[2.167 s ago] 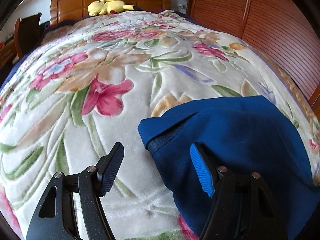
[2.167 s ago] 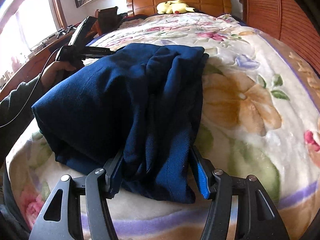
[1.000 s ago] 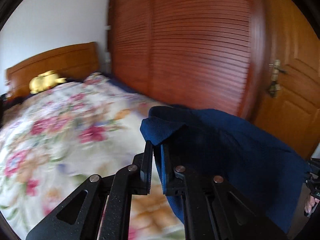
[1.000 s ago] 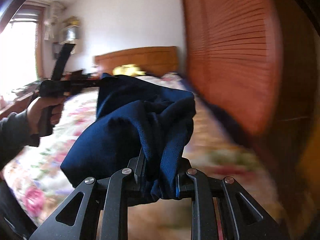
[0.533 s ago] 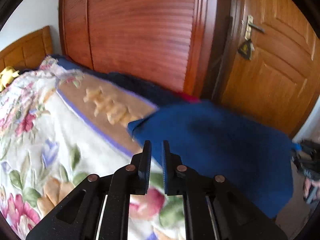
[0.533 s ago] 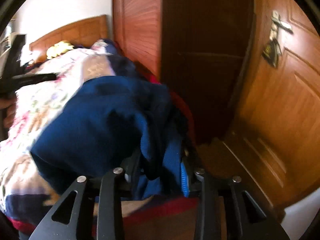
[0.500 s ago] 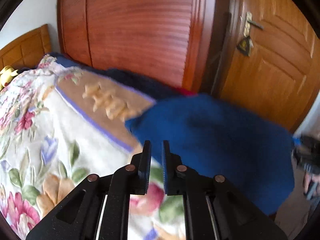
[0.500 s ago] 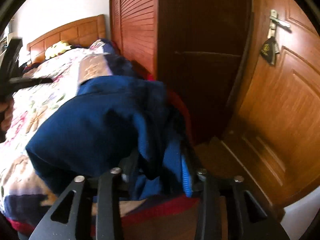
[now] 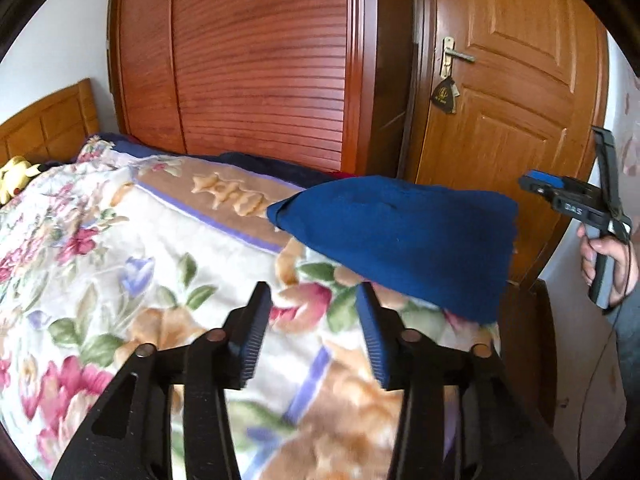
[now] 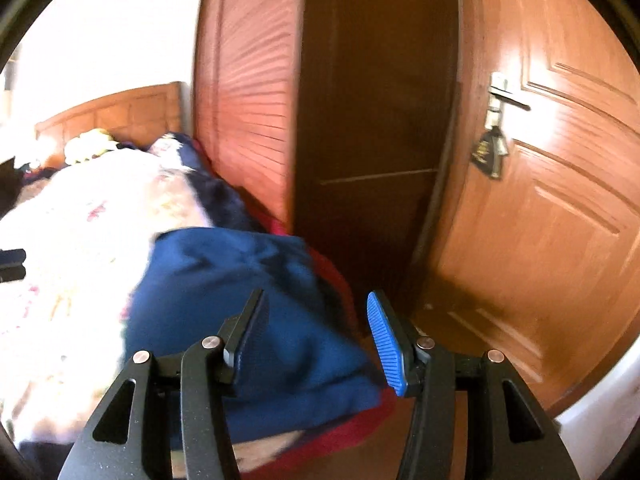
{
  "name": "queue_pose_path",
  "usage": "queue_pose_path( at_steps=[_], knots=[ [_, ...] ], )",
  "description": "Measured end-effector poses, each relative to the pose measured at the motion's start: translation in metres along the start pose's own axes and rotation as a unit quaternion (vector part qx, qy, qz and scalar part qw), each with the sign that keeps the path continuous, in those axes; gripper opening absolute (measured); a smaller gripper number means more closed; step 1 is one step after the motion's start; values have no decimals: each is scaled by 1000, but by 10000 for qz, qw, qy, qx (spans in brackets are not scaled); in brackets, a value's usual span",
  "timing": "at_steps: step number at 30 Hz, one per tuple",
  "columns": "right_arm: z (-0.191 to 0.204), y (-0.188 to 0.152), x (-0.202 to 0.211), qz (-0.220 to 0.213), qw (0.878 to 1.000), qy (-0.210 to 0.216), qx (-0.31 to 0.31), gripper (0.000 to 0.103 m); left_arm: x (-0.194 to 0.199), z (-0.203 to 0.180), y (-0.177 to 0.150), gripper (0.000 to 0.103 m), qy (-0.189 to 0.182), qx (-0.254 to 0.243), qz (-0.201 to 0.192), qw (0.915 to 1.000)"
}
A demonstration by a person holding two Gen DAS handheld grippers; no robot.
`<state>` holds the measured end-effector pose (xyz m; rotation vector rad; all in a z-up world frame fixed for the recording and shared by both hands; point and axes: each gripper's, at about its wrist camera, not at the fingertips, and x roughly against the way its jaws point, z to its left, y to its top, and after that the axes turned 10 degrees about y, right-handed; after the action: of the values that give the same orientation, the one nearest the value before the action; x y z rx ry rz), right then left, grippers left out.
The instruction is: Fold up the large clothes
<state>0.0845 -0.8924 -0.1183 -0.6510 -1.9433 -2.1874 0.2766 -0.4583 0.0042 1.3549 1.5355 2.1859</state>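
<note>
With both my left gripper [image 9: 312, 332] and right gripper [image 10: 316, 332] spread apart and empty, the folded blue garment [image 9: 404, 236] lies right of centre on the bed corner; I'd nudge it inward, squaring its edges.

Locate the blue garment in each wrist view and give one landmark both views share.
Left wrist: blue garment right of centre, lying at the corner of the floral blanket, beyond the open fingers.
Right wrist: lower centre-left, behind the left finger.
Shared landmark: door handle.
</note>
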Motion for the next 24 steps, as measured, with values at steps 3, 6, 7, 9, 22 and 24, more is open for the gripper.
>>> queue_pose_path(
  at_steps=[3, 6, 7, 9, 22, 24],
  knots=[
    [44, -5, 8, 8, 9993, 363, 132, 53, 33, 13, -16, 62, 89, 110, -209, 9997],
    [83, -7, 20, 85, 9968, 749, 266, 59, 68, 27, -34, 73, 279, 198, -411, 9986],
    [96, -8, 25, 81, 9956, 888, 294, 60, 76, 32, -40, 74, 346, 232, -449, 9981],
    [121, -9, 38, 58, 9921, 1202, 354, 63, 93, 42, -52, 75, 516, 344, -507, 9968],
    [268, -40, 75, 146, 9620, 2622, 748, 74, 208, 112, -154, 76, 1950, 1168, -469, 9727],
    [289, -45, 82, 128, 9555, 2850, 744, 74, 230, 126, -171, 76, 2240, 1358, -460, 9640]
  ],
)
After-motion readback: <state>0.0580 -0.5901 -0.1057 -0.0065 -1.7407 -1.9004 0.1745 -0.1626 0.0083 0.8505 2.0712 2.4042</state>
